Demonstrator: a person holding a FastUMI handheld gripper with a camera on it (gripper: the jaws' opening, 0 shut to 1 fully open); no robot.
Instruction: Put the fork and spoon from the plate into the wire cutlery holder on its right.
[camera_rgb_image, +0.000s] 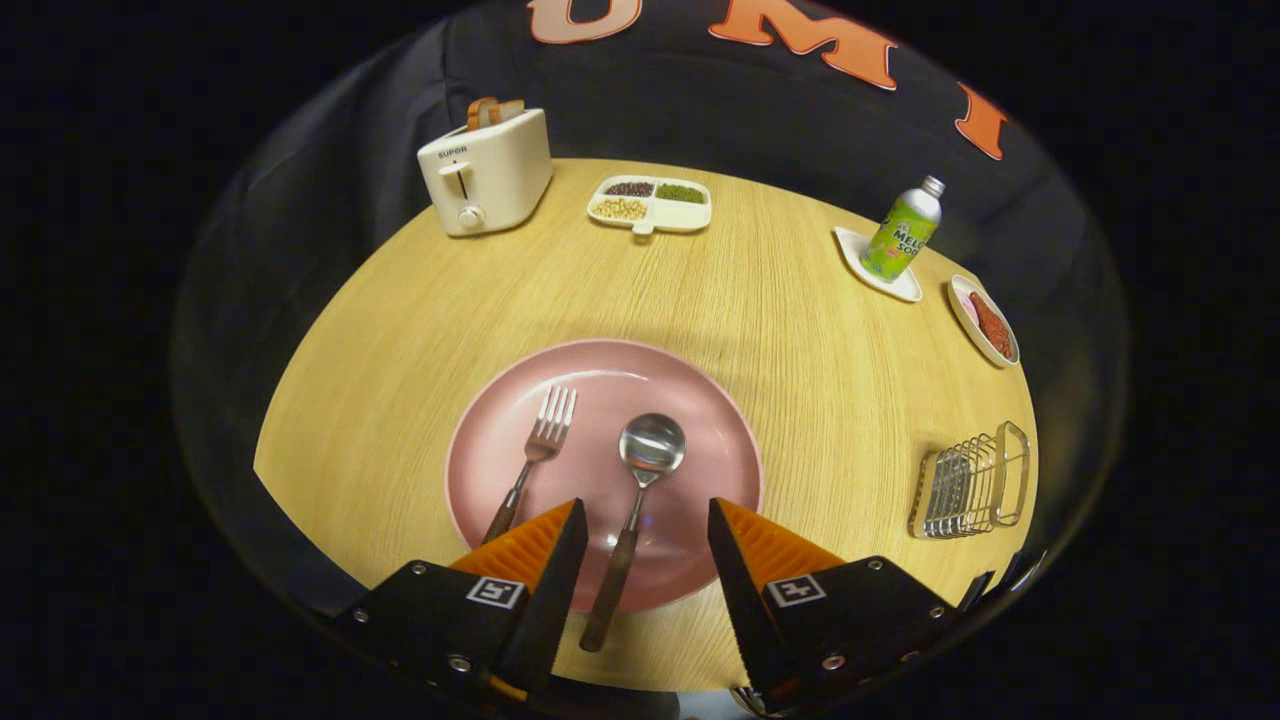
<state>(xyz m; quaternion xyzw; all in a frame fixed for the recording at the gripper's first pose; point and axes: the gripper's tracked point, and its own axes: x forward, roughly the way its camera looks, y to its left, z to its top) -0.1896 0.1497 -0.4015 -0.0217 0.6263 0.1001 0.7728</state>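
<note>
Spoon (640, 480) and fork (532, 455) lie side by side on the pink plate (700, 400), the spoon's handle reaching between the wide-open tongs (645, 540), which grip nothing. Wire cutlery holder (972, 482) stands on the counter (400, 330) to the plate's right.

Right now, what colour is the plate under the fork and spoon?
Pink plate, clear in the gripper view.

My gripper (645, 520) camera, high over the near table (800, 330) edge, tilted down and forward, plate (700, 400) close below, far booth wall beyond, fingers spread wide
</note>
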